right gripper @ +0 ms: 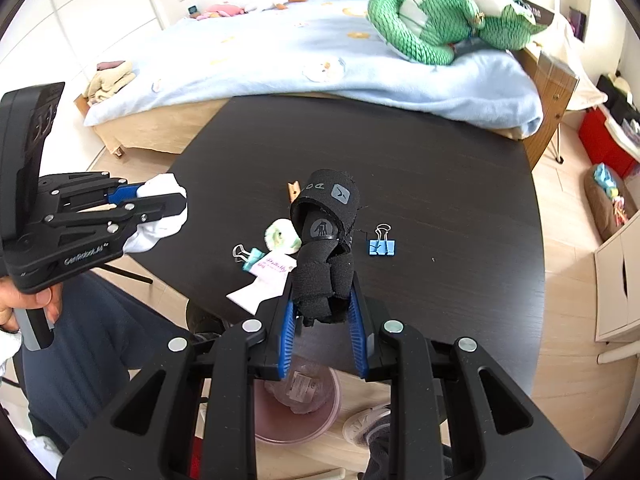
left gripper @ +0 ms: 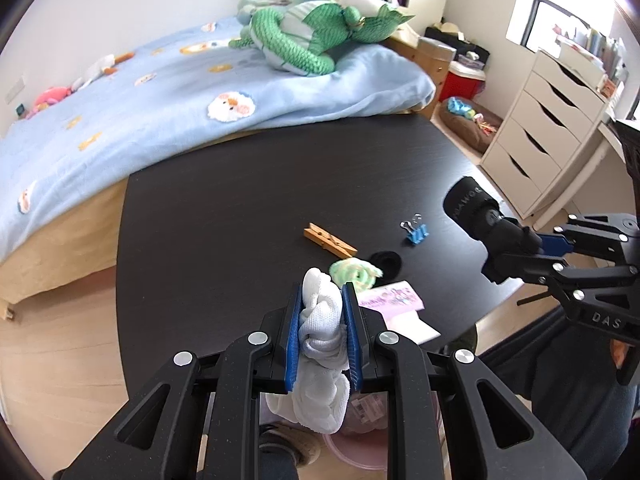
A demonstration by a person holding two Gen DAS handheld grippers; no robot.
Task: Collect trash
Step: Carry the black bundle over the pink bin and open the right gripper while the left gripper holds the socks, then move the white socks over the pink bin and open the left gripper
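My left gripper [left gripper: 322, 294] is shut on a bunched white sock [left gripper: 322, 332], held above the near edge of the black table [left gripper: 240, 200]. From the right wrist view, that left gripper [right gripper: 178, 202] and the white sock [right gripper: 162, 188] hang at the left. My right gripper [right gripper: 322, 292] is shut on a rolled black wrist wrap [right gripper: 326, 232] that sticks up over the table. In the left wrist view the right gripper [left gripper: 516, 250] holds the black wrap [left gripper: 472, 208] at the right. A pink bin [right gripper: 332, 408] with clear plastic in it stands on the floor below the table edge.
On the table lie a wooden clothespin [left gripper: 330, 240], a blue binder clip [left gripper: 416, 233], a green-white fluffy ball [left gripper: 354, 272], a black ring [left gripper: 386, 262], a pink-printed paper [left gripper: 390, 300] and a teal binder clip [right gripper: 248, 258]. A bed [left gripper: 160, 100] stands behind; white drawers [left gripper: 540, 120] at right.
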